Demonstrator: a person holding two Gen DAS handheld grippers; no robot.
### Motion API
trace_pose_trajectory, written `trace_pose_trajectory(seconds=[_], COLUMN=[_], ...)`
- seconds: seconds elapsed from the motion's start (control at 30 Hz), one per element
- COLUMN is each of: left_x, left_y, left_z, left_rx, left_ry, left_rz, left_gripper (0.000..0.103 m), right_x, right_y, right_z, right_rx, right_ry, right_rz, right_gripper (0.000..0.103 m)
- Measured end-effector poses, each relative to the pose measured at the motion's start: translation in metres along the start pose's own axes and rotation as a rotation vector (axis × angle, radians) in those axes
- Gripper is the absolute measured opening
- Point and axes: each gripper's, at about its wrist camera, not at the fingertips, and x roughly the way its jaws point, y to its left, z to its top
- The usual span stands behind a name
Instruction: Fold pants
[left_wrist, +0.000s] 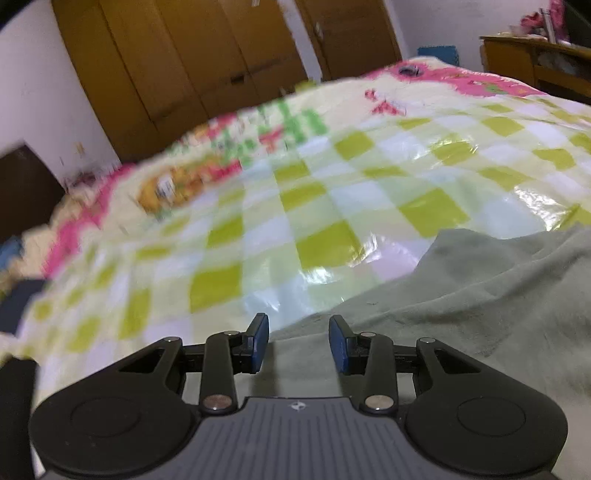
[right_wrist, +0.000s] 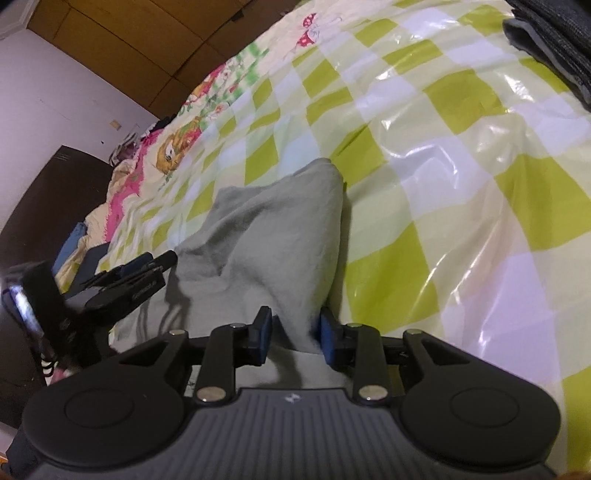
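Mid-fold, by the look of it: grey-green pants (right_wrist: 273, 236) heaped on a glossy green-and-white checked bed cover (right_wrist: 461, 155), one ridge of cloth running up toward 12 o'clock in the right wrist view.

Right gripper (right_wrist: 295, 338) parted, with that ridge rising between the blue pads (right_wrist: 264, 332); no firm press on the cloth visible, so read as let go rather than clamped. Left gripper (left_wrist: 299, 341) also parted, nothing between the pads, cloth lying just beyond and below, the bulk spreading toward 3 o'clock.

Likely step: one fold just laid, hands free to reposition. Next move probably calls for finding a fresh edge or hem, pinching both layers cleanly, and carrying them over without dragging the slippery cover along. Loose bunching near the right pads suggests some smoothing first.

Only in the right view: the left gripper (right_wrist: 136, 280) seen from the side at 9 o'clock, resting near the left border of the pants, and a dark folded garment (right_wrist: 550, 44) at 1 o'clock, well apart. Only in the left view: wooden wardrobe doors (left_wrist: 207, 62) at 11 o'clock, a wooden desk (left_wrist: 535, 62) at 2 o'clock, and the cover's pink border; much of that frame blurred.
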Motion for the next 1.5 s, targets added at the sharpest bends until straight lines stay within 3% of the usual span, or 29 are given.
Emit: trace_pose_trajectory(seconds=[0.07, 0.13, 0.3, 0.4, 0.47, 0.53, 0.73, 0.87, 1.07, 1.33, 1.5], left_x=[0.012, 0.009, -0.008, -0.017, -0.028, -0.037, -0.064, -0.079, -0.085, -0.101, -0.105], left_y=[-0.004, -0.006, 0.006, -0.004, -0.007, -0.004, 0.002, 0.005, 0.028, 0.078, 0.107], left_z=[-0.005, -0.009, -0.016, -0.034, -0.042, -0.046, -0.066, -0.083, -0.091, -0.117, -0.141], left_rx=[0.031, 0.049, -0.017, 0.064, 0.086, 0.076, 0.077, 0.077, -0.026, -0.169, -0.233], left_ry=[0.043, 0.018, 0.003, 0.001, -0.007, 0.000, -0.003, -0.015, -0.013, -0.022, -0.003], left_rz=[0.006, 0.024, -0.029, -0.022, -0.027, -0.048, -0.108, -0.125, -0.184, -0.234, -0.230], left_gripper=[0.051, 0.051, 0.051, 0.051, 0.051, 0.051, 0.052, 0.052, 0.053, 0.053, 0.053], right_x=[0.002, 0.004, 0.001, 0.010, 0.014, 0.014, 0.000, -0.012, -0.001, 0.082, 0.144], right_y=[-0.002, -0.002, 0.001, -0.005, -0.004, 0.000, 0.018, 0.050, 0.127, 0.233, 0.284], right_z=[0.003, 0.007, 0.006, 0.006, 0.005, 0.005, 0.009, 0.013, 0.017, 0.003, -0.035], right_rx=[0.022, 0.039, 0.009, 0.046, 0.056, 0.053, 0.056, 0.000, -0.151, -0.340, -0.471], right_ry=[-0.008, -0.016, -0.030, -0.018, -0.012, -0.016, -0.064, -0.098, -0.098, -0.002, 0.095], right_rz=[0.005, 0.014, 0.027, 0.016, 0.009, 0.002, -0.018, -0.008, 0.027, 0.056, 0.031], right_gripper=[0.033, 0.033, 0.038, 0.038, 0.031, 0.015, 0.008, 0.008, 0.008, 0.006, 0.002])
